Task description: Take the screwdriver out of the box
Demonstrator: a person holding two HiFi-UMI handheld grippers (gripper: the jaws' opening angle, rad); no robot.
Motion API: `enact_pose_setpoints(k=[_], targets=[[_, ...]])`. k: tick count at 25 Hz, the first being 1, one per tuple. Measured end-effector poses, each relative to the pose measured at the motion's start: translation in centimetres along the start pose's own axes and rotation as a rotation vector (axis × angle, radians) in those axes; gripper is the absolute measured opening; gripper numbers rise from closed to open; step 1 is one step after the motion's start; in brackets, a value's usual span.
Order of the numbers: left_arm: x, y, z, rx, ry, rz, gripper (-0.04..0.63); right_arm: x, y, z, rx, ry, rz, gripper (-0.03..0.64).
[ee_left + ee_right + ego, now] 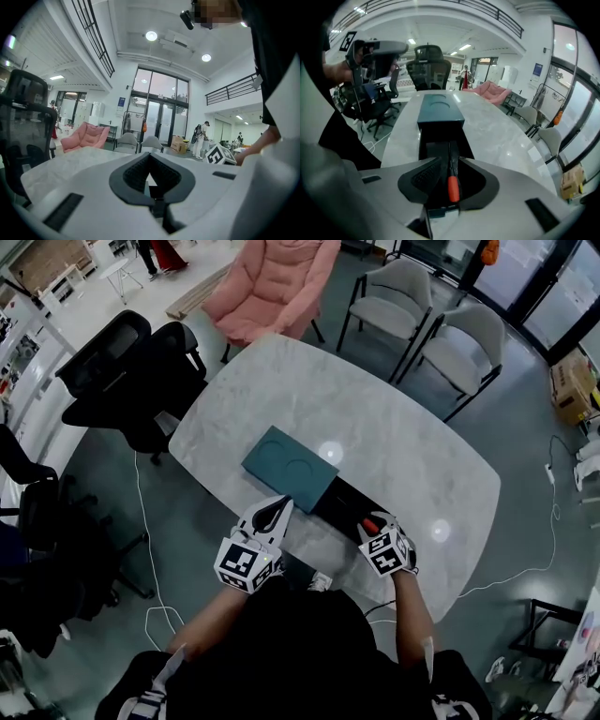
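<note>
1. The screwdriver (453, 180) lies lengthwise in the open black tray of the box (339, 501), at lower centre of the head view and close to the near edge of the marble counter (375, 418). Its orange handle is at the end nearest you. The teal sleeve (439, 110) sits toward the tray's far end.

2. Your right gripper (449, 163) tilts down over the near end of the tray. Its jaws are spread with the orange handle between them, and the pads don't appear to be pressing on it yet.

3. Your left gripper (150, 158) is pressed together at the tips with nothing between them. It sits just left of the box, at lower left of centre in the head view. No view settles whether it touches the box.

4. The step in hand looks like the grasp.
   - Centre the handle between the pads before you close.
   - Come down only until the pads flank the orange grip.
   - Keep the fingertips off the tray walls on either side.

5. Close squarely across the handle, not the thin dark shaft. The round handle will probably roll or slide away from a pinch made off-centre.

6. Once the grip is firm, lift straight up out of the tray. The box looks light and may come up with the tool, so resting the left gripper on it would steady it.
</note>
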State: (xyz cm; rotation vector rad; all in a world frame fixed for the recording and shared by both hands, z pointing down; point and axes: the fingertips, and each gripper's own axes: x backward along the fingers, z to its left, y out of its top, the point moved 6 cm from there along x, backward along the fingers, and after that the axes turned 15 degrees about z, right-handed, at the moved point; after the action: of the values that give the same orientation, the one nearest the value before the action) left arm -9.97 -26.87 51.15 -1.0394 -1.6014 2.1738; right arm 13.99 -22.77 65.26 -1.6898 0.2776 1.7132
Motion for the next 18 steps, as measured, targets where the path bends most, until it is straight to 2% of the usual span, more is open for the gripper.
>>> enact_pose_setpoints(k=[3,6,9,18], targets=[[0.1,0.1,0.4,0.008,0.003,-0.006,0.005,-1.4,-0.7,-0.1,0.060,-0.014,0.096,0.152],[0.6,0.3,1.0,0.016,0.018,-0.014,0.005,-2.7,-1.5,-0.1,0.080,-0.002,0.176,0.152],[1.0,0.2,1.8,0.022,0.037,-0.014,0.006,-3.9,-2.0,-0.1,0.079,0.013,0.231,0.152],[1.5,-0.1,2.0,0.023,0.044,-0.004,0.006,-6.8,-2.7,-0.4,0.165,-0.006,0.370,0.152]])
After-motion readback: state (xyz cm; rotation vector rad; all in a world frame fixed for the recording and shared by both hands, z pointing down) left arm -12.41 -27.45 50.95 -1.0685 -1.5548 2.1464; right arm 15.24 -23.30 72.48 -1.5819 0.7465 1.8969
